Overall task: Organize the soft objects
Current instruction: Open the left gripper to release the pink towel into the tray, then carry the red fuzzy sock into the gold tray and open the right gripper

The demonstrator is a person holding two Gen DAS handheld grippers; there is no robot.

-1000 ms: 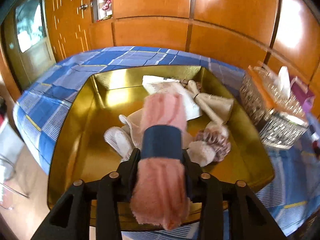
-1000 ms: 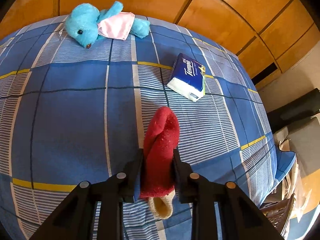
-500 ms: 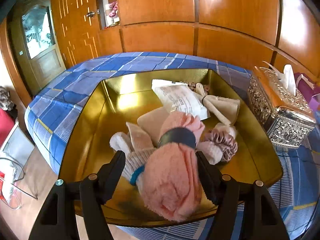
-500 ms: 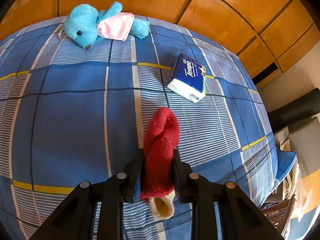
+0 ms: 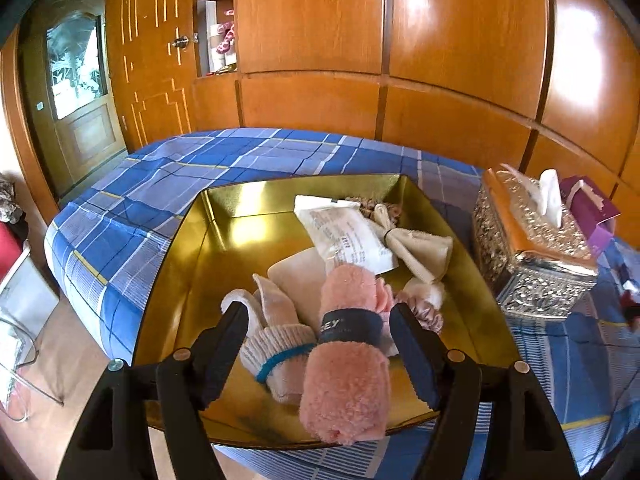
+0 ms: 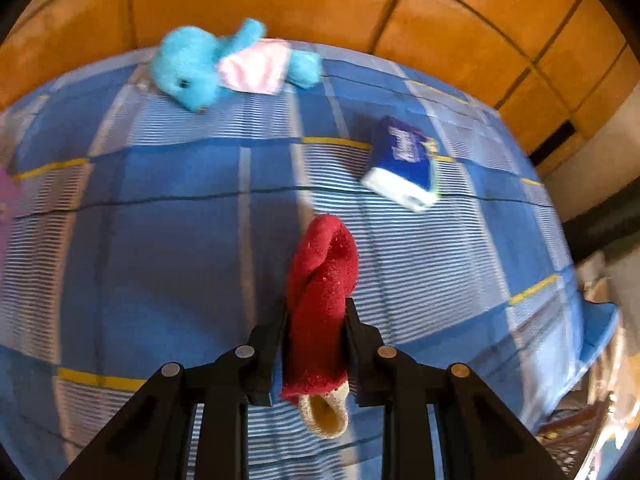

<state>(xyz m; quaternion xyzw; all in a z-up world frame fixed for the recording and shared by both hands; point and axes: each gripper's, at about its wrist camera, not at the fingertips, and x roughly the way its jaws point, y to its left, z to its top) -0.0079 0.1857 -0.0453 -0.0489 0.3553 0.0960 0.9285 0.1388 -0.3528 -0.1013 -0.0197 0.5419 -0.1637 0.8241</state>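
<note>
In the left wrist view my left gripper (image 5: 318,320) is open, its jaws spread wide over the near end of a gold tray (image 5: 176,272). A rolled pink towel with a dark blue band (image 5: 348,364) lies between the fingers, resting on the tray's near rim and not pinched. Socks (image 5: 276,340), a white packet (image 5: 344,236), a beige cloth bow (image 5: 416,248) and a scrunchie (image 5: 428,316) lie in the tray. In the right wrist view my right gripper (image 6: 316,316) is shut on a red sock (image 6: 324,288), held above the blue plaid bed (image 6: 160,260).
A silver tissue box (image 5: 528,256) stands right of the tray, a purple box (image 5: 588,204) behind it. A blue plush toy (image 6: 224,64) and a blue tissue pack (image 6: 404,168) lie on the bed. Wooden panels back the bed; its left edge drops to the floor.
My left gripper opened and let go of the pink towel roll, which now rests in the tray. My right gripper, still holding the red sock, has started moving; its view is blurred.
</note>
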